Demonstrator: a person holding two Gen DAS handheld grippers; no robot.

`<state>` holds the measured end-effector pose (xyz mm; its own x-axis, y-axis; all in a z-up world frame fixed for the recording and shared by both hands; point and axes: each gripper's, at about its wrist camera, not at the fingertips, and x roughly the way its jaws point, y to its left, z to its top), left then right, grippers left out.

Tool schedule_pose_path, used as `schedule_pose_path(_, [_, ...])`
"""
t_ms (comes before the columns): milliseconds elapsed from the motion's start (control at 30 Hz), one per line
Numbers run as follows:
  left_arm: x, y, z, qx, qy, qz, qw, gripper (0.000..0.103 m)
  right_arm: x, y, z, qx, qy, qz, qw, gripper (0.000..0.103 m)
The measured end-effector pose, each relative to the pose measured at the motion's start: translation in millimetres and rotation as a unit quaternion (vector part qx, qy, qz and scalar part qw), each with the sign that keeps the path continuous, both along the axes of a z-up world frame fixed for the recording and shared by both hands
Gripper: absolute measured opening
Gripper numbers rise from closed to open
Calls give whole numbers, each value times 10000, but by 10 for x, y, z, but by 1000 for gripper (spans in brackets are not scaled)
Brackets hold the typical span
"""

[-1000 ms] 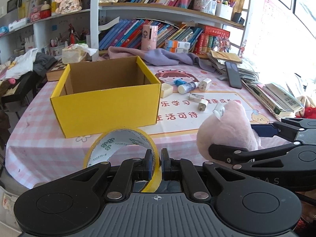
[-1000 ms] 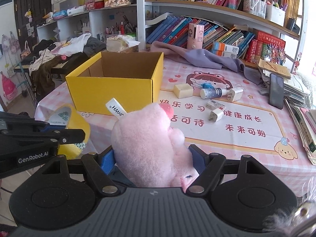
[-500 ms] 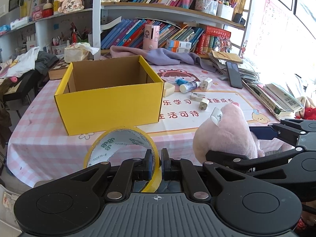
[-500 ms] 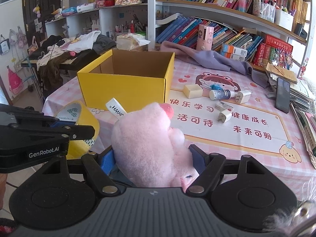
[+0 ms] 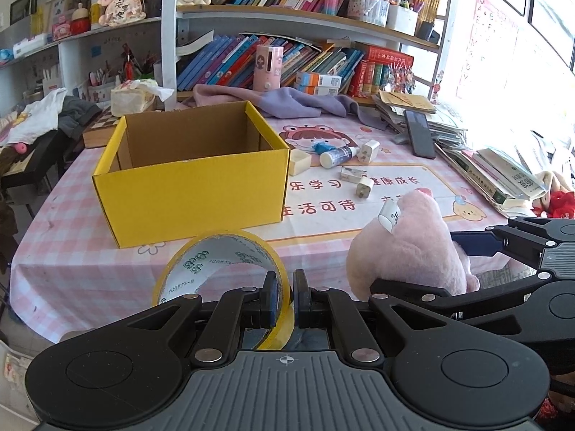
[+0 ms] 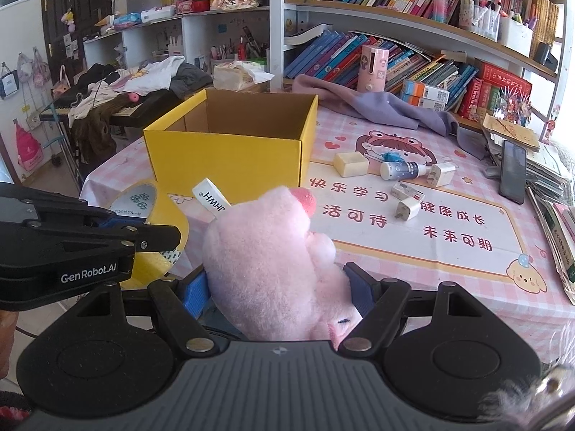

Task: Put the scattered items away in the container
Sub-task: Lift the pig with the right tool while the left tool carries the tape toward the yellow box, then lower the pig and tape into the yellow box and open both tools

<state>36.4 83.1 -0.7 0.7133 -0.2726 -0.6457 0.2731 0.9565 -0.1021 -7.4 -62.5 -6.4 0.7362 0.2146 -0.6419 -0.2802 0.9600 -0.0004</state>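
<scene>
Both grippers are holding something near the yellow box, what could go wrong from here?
The left gripper pinches only the thin wall of the tape roll, so it may swing or slip. The pink plush in the right gripper is soft and could squirm loose. Both grippers are close and might bump over the box.

Right wrist view. The right gripper clamps a fluffy pink plush toy (white sewn-in label at its upper left). At left, the black left gripper pinches a yellow roll of adhesive tape. Beyond stands an open yellow cardboard box on the pink checked tablecloth.
</scene>
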Motion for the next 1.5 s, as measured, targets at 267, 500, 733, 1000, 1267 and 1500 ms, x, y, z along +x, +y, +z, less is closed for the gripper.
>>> schedule_pose_path(267, [-4,136,32,-25,-105,296,9995,7,96,127,31,1,-92,267,9996,75])
schedule_pose_path(500, [16,240,131,136,-334,681,9970,7,213,240,111,41,-377,525,9979,75])
schedule_pose_path(733, [138,167,319,494,-911,618,9927,8,438,183,301,175,-939,503,9942,75])
schedule_pose_path(1000, [638,51,644,742,-1605,457,9832,8,1058,63,645,325,-1515,485,9867,75])
schedule_pose_path(1267, [1437,151,764,730,-1600,705,9819,8,1946,186,926,251,-1437,942,9848,75])
schedule_pose_path(1500, [2029,244,712,610,-1353,934,9845,8,2583,260,821,126,-1120,1184,9866,75])
